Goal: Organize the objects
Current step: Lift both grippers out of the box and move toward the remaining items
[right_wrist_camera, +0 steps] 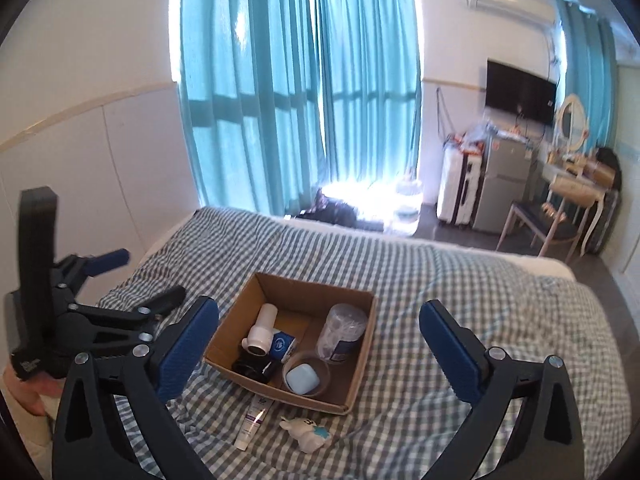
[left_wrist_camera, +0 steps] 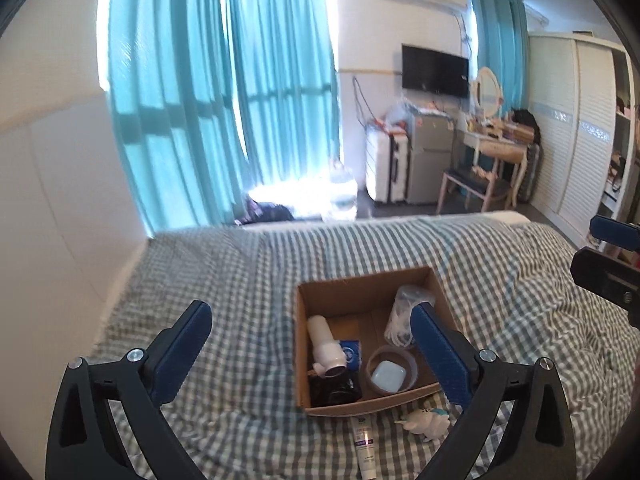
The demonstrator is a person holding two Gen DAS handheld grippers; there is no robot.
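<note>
A cardboard box point(left_wrist_camera: 316, 292) point(right_wrist_camera: 362, 384) sits on the checked bed. In it lie a white bottle point(left_wrist_camera: 324, 340) point(right_wrist_camera: 262, 330), a black object point(left_wrist_camera: 334, 390) point(right_wrist_camera: 248, 368), a blue packet point(left_wrist_camera: 352, 354) point(right_wrist_camera: 282, 342), a clear jar of cotton swabs point(left_wrist_camera: 400, 316) point(right_wrist_camera: 342, 332) and a round container with a pale blue case point(left_wrist_camera: 388, 374) point(right_wrist_camera: 302, 378). A cream tube point(left_wrist_camera: 366, 444) point(right_wrist_camera: 252, 424) and a white unicorn toy point(left_wrist_camera: 426, 422) point(right_wrist_camera: 306, 434) lie on the bed in front of the box. My left gripper point(left_wrist_camera: 312, 328) point(right_wrist_camera: 136, 276) is open and empty above the box's left side. My right gripper point(right_wrist_camera: 320, 320) is open and empty above the box.
The bed point(right_wrist_camera: 460, 280) has a blue-and-white checked cover and meets a white wall point(left_wrist_camera: 60, 200) on the left. Beyond its far edge are teal curtains point(left_wrist_camera: 224, 100), a suitcase, a small fridge point(left_wrist_camera: 428, 160), a chair and a dressing table. A wardrobe point(left_wrist_camera: 576, 132) stands at the right.
</note>
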